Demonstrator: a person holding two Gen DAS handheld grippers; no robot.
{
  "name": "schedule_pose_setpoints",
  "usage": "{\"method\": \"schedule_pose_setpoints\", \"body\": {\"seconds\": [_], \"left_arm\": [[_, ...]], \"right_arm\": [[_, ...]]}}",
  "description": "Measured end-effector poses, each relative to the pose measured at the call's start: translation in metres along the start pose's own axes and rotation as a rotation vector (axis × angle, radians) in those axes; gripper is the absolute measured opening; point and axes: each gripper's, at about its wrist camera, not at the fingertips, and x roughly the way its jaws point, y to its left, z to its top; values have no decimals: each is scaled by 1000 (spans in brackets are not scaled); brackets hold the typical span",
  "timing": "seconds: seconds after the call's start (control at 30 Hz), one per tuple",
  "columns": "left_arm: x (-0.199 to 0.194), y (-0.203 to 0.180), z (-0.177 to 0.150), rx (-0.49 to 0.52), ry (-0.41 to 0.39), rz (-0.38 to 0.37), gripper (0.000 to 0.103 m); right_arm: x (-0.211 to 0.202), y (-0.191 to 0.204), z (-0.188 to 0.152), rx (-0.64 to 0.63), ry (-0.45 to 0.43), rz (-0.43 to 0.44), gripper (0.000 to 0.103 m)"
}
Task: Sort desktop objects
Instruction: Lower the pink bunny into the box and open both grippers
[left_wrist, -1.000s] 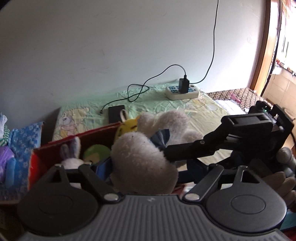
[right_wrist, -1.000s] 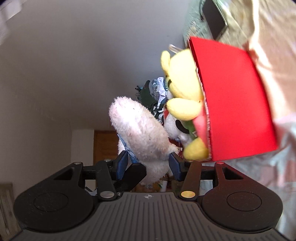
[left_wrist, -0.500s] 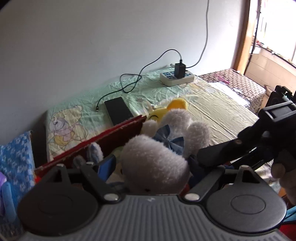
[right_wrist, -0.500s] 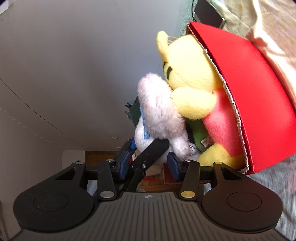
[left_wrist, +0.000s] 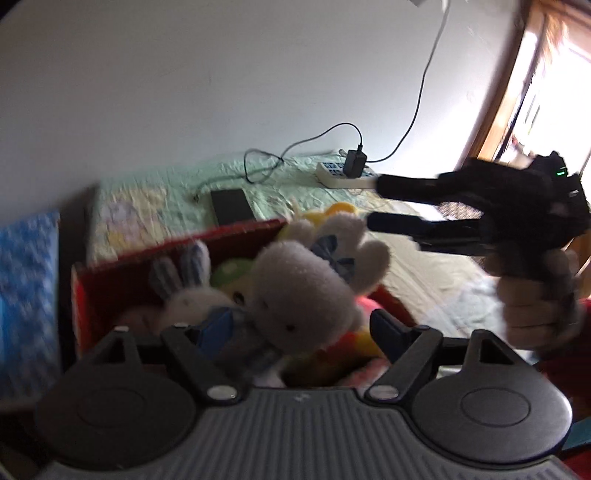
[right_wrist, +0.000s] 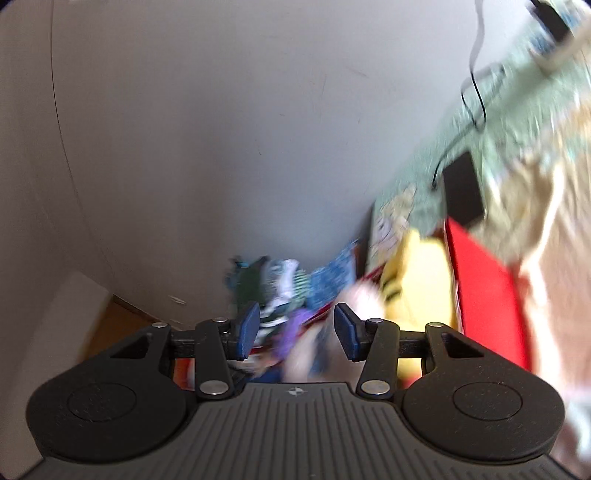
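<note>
While both views are motion-blurred, the left tool (left_wrist: 299, 328) is seen with its fingers spread wide, nothing clamped; the white plush rabbit (left_wrist: 303, 295) lies between and just ahead of them, resting on the pile in the red box (left_wrist: 122, 284). The right tool (right_wrist: 293, 330) is also seen parted and empty in its own view, and in the left view it is held up in a hand (left_wrist: 535, 306) to the right of the box, clear of the toys. A smaller grey-eared bunny (left_wrist: 184, 284), a green toy (left_wrist: 231, 267) and a yellow plush (right_wrist: 417, 280) are packed in the same box. Box sits on a bed with a pale green sheet (left_wrist: 280, 184); a phone (left_wrist: 231, 206) and a power strip (left_wrist: 343, 173) lie farther back near the wall.

Rabbit is judged light, soft, easily squashed, not fragile; fur may slip, so a firm pinch is advised. Best hold is judged at the head or an ear, where the stuffing is bulky. Snagging on neighbouring plush is a risk.
</note>
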Motion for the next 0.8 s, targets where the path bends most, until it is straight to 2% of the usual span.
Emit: {"method": "schedule_pose_setpoints", "body": {"seconds": [0.13,0.2,0.3,0.4,0.57,0.7,0.8], "left_arm": [[5,-15,-21,-138,8,-76,82],[15,-24,-28,-180,25,-100,82],[30,-33,-31,-222,46,-87,82],[41,-32,-26,-283,30,-83,82],[53,-17,-23,-388,11,-74,82],[44,-14,-20,-372,-21,-24,83],[34,-16,-14,-335,-49,-10,83]], "right_arm": [[22,4,-3,-183,9,-120,48],[27,0,-4,-219,16,-121,48],[27,-2,0,-197,21,-86,48],[32,-7,4,-177,64,-74,48],[5,5,-7,-203,129,-68,43],[-6,-3,-8,-132,182,-45,33],[-16,-8,-13,-56,198,-18,32]]}}
